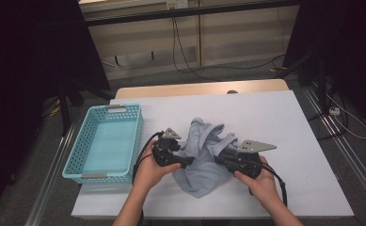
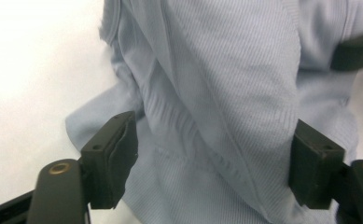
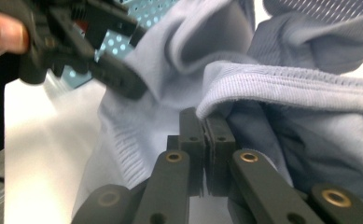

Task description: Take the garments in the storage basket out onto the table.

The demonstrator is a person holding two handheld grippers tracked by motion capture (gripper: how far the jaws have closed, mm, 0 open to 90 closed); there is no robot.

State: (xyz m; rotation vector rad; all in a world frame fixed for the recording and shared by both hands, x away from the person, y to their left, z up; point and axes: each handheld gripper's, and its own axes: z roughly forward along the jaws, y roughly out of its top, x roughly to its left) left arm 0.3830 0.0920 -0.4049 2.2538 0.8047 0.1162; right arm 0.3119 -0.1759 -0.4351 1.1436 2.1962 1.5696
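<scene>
Right gripper view: my right gripper [image 3: 206,140] pinches shirt [image 3: 282,88] hem tight. Left gripper [image 2: 212,154] gapes, cloth loose between jaws. Shirt crumpled; basket [image 1: 77,157] empty, folding undone.

A person's two hands come in from the near edge of the white table [image 1: 284,122], each holding a black gripper. The left gripper [image 1: 186,161] and the right gripper [image 1: 219,160] both meet a crumpled pale blue garment [image 1: 204,143] from opposite sides. A light blue perforated basket [image 1: 106,143] sits at the table's left edge, just beside the left hand [image 1: 151,172].
</scene>
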